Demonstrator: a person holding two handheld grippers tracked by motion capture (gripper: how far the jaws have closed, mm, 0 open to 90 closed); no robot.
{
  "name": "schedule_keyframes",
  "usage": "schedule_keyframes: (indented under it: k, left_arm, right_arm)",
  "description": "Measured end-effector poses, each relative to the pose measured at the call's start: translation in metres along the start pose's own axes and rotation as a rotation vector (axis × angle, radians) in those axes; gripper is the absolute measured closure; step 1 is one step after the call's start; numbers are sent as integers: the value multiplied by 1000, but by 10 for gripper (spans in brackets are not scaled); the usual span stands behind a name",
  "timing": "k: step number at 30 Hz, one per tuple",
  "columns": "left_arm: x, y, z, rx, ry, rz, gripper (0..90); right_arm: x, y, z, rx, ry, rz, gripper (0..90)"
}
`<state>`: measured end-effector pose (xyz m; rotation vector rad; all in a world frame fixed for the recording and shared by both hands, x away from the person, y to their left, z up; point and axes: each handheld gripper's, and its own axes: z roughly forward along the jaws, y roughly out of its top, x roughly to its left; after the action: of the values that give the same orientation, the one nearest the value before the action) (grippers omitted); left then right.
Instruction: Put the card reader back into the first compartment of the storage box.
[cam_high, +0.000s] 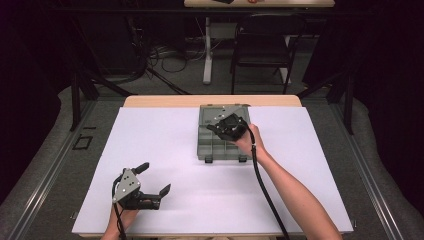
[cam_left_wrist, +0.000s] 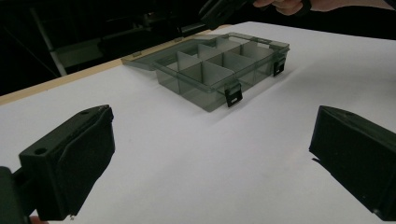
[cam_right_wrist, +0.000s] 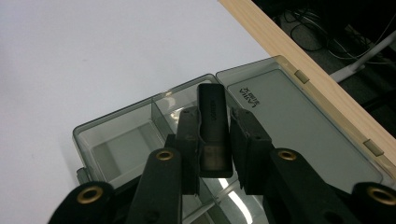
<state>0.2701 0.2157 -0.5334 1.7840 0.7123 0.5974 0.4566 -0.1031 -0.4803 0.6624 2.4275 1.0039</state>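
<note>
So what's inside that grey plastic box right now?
The compartments in view in the box look bare. The right gripper holds a dark flat stick above them, covering part of the middle.

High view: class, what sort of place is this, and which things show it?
Probably a lab or recording studio: black curtains around the table, cables on the floor, and a folding chair behind.
</note>
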Motion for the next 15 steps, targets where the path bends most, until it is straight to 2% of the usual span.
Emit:
schedule_keyframes:
  k: [6, 11, 15]
  left_arm:
    - [-1, 0, 1, 4, -3, 5, 0]
    - [0, 0, 1, 3, 2, 7, 0]
    - [0, 0, 0, 1, 4, 6, 0]
  right_arm:
    - [3, 2, 7, 19, -3, -2, 739]
    - [6, 4, 9, 25, -26, -11, 739]
    - [7, 6, 11, 32, -31, -1, 739]
